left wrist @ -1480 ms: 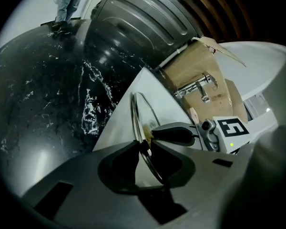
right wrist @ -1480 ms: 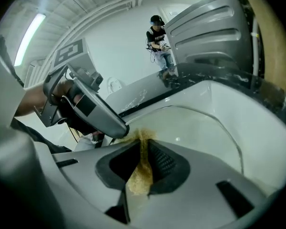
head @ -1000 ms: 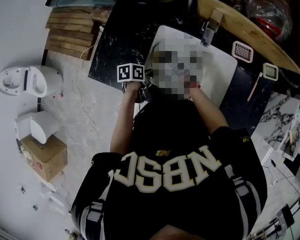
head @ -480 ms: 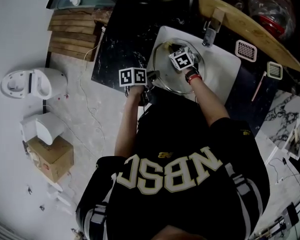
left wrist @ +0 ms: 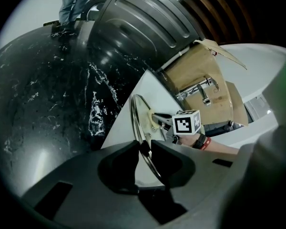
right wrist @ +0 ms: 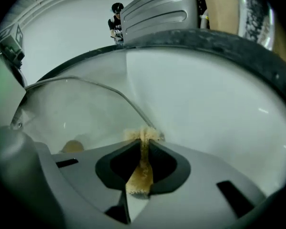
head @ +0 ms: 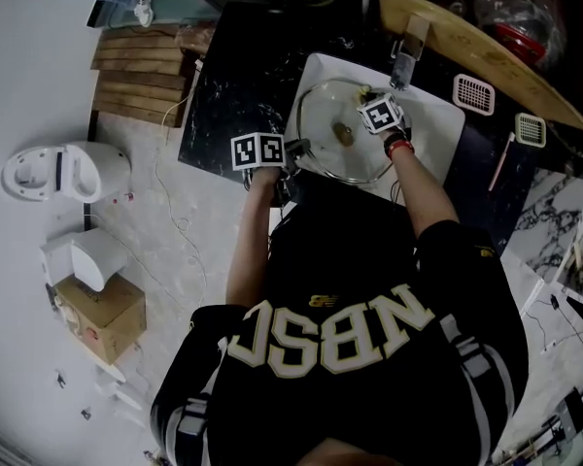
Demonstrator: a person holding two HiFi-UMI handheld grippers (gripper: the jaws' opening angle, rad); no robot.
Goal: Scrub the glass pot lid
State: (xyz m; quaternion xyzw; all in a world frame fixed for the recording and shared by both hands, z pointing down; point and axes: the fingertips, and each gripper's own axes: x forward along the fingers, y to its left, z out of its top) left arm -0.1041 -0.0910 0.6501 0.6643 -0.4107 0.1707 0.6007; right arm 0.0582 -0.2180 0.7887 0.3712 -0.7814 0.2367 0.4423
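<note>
The glass pot lid point(head: 335, 139) stands tilted in the white sink point(head: 437, 124), its tan knob point(head: 343, 134) at the centre. My left gripper point(head: 293, 149) is shut on the lid's metal rim point(left wrist: 139, 128) at the near left edge, jaws pinching it on both sides point(left wrist: 144, 149). My right gripper point(head: 367, 98) sits at the lid's far right edge, near the faucet, shut on a thin tan scrub pad point(right wrist: 142, 168). The pad's frayed tip point(right wrist: 144, 134) touches the lid's rim. Through the glass point(right wrist: 81, 111) the knob point(right wrist: 72, 147) shows.
A faucet point(head: 409, 49) stands behind the sink. Black marble counter point(head: 233, 76) lies to the left. Two white mesh scrubbers point(head: 472, 96) point(head: 530, 130) lie on the right counter beside a wooden tray point(head: 466, 42). On the floor are a white appliance point(head: 63, 171) and a cardboard box point(head: 102, 314).
My right gripper has moved with the scrub pad from over the lid's middle to its far right edge by the faucet. The left gripper and the lid have stayed put.
</note>
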